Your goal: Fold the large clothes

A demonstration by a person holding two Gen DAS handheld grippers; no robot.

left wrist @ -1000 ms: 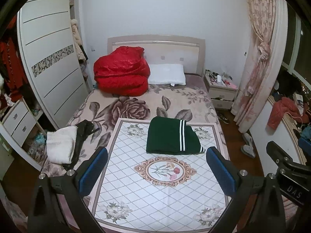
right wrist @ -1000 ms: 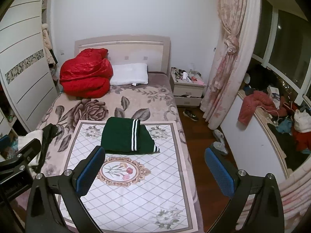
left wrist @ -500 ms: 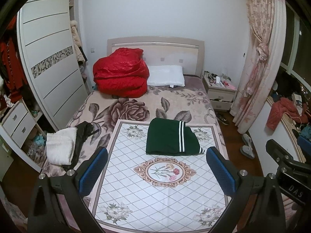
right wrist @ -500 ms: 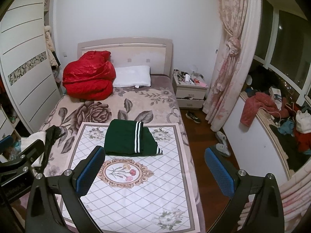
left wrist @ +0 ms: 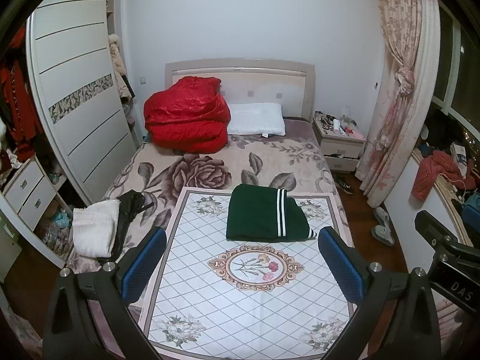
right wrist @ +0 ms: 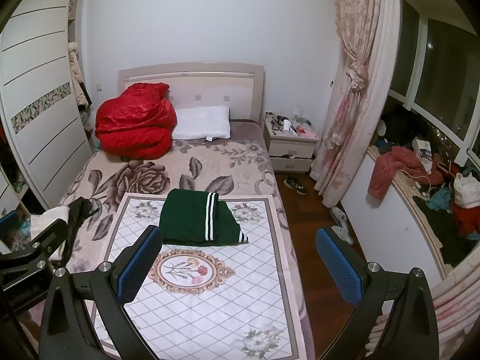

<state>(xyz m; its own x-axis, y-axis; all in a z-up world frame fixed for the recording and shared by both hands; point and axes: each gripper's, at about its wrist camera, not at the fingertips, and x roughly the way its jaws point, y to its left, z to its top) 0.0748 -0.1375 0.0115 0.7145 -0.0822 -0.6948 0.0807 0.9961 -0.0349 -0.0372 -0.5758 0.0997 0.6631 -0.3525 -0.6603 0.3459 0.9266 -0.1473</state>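
Note:
A dark green garment (left wrist: 264,216) with white stripes lies folded on the white floral mat (left wrist: 210,294) at the bed's foot; the right wrist view shows the same green garment (right wrist: 195,219) on the mat (right wrist: 216,306). My left gripper (left wrist: 241,250) hangs open above the mat, short of the garment, nothing between its blue pads (left wrist: 144,258). My right gripper (right wrist: 238,250) is open too, held over the mat's right side and the floor, empty. Each gripper's body shows at the edge of the other's view.
A white folded cloth (left wrist: 93,231) and a black garment (left wrist: 129,213) lie at the bed's left edge. A red quilt (left wrist: 186,120) and white pillow (left wrist: 258,118) sit by the headboard. Wardrobe (left wrist: 75,90) left, nightstand (left wrist: 339,144), curtain and shoes (left wrist: 381,225) right.
Both grippers have drifted slightly back and up, so the bed sits a little lower in view. The green garment has not moved and both grippers stay open.

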